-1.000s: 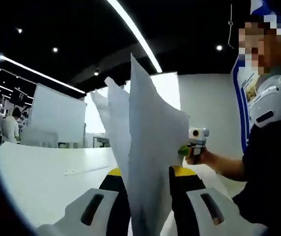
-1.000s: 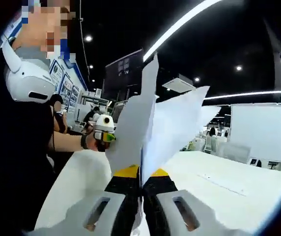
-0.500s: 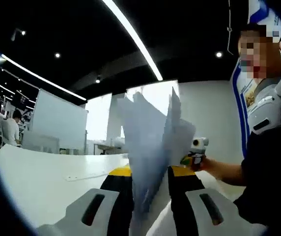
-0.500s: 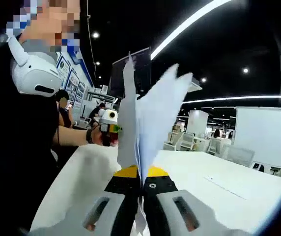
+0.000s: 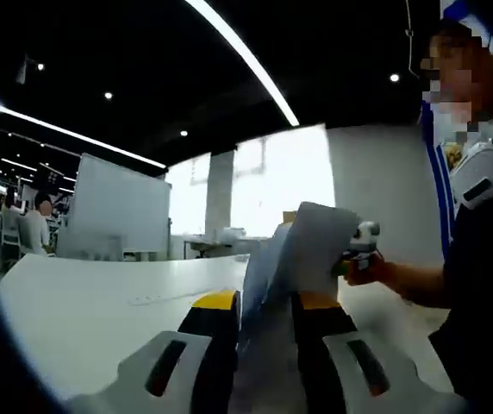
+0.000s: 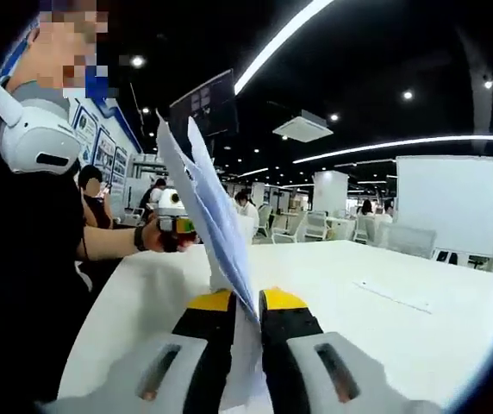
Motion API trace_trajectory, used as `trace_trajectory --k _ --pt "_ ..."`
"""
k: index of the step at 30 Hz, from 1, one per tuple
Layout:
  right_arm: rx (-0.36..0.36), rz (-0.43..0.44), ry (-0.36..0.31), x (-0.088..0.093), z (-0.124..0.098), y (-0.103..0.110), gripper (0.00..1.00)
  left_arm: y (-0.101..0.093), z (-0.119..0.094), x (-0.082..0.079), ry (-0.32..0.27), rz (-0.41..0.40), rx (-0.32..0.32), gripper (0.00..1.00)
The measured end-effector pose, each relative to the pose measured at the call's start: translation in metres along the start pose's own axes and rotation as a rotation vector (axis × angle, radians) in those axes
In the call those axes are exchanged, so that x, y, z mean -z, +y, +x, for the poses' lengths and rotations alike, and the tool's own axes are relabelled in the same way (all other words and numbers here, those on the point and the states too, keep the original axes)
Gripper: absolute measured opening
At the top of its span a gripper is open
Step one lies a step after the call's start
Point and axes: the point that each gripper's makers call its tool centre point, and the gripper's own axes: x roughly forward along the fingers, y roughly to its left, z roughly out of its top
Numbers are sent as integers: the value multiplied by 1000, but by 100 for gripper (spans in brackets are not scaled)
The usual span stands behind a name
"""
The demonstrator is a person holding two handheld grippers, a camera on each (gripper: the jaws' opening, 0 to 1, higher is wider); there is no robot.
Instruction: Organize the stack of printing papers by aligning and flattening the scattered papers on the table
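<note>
White tabletop (image 5: 83, 302) spreads beyond the left hand-held gripper (image 5: 262, 315), clamped on the papers (image 5: 302, 250) rising ahead between its jaws, while the right hand-held gripper (image 6: 245, 315) pinches the same sheaf, edges upward and fanned, so squaring seems underway; next, probably tapping them down level.

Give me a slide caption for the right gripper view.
Right gripper clamps the paper stack upright above the white table.
</note>
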Motion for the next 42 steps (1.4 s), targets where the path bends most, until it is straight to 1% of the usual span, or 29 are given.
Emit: trace_trajectory --k 3,5,8,9,11,13,16,18,19,21,23,24,25,26,27,29,33,36,40,42 --pt "47 33 -12 0 -3 -10 15 5 1 4 14 6 -27 26" --pt "84 59 -23 -1 -6 -18 15 9 1 6 23 8 -44 24" --pt "117 73 -32 -2 -9 -25 15 10 3 7 18 5 -59 21" --pt "125 83 -37 -3 -10 -26 15 11 4 7 16 2 -65 21" --pt "121 93 -42 -6 -10 -25 7 13 7 6 19 3 -81 17" --pt "137 72 -49 -11 -9 -26 1 11 11 5 25 1 -82 13" --pt "158 53 -64 -18 -7 -28 0 5 16 0 20 34 -68 7" --pt "226 -3 -58 -22 -7 -37 0 2 20 -6 14 71 -84 6" --pt "236 -20 -61 -25 -5 -37 0 2 21 -8 12 81 -88 6" --pt "239 -17 -76 -31 -3 -36 0 -3 24 -15 0 90 -88 6" --pt "234 -20 -83 -32 -2 -35 0 -3 24 -20 -12 104 -101 7" --pt "227 -13 -73 -29 -1 -35 0 -2 24 -19 -8 109 -107 8" --pt "230 31 -44 -21 -2 -36 4 1 24 -14 11 106 -115 10" --pt "240 75 -23 -13 -2 -39 9 4 23 -4 57 82 -127 13" --pt "256 110 -9 -6 -3 -43 13 8 23 5 90 61 -138 16" --pt "272 137 14 5 -6 -48 13 10 22 11 104 56 -142 18" --pt "280 160 21 10 -9 -49 15 10 22 11 94 54 -154 18" --pt "295 145 26 9 -13 -51 15 14 23 3 81 57 -165 18" --pt "287 142 -15 -1 -18 -49 15 17 23 -7 56 50 -165 18" --pt "296 149 -37 -6 -20 -50 17 17 23 -7 44 16 -159 18"
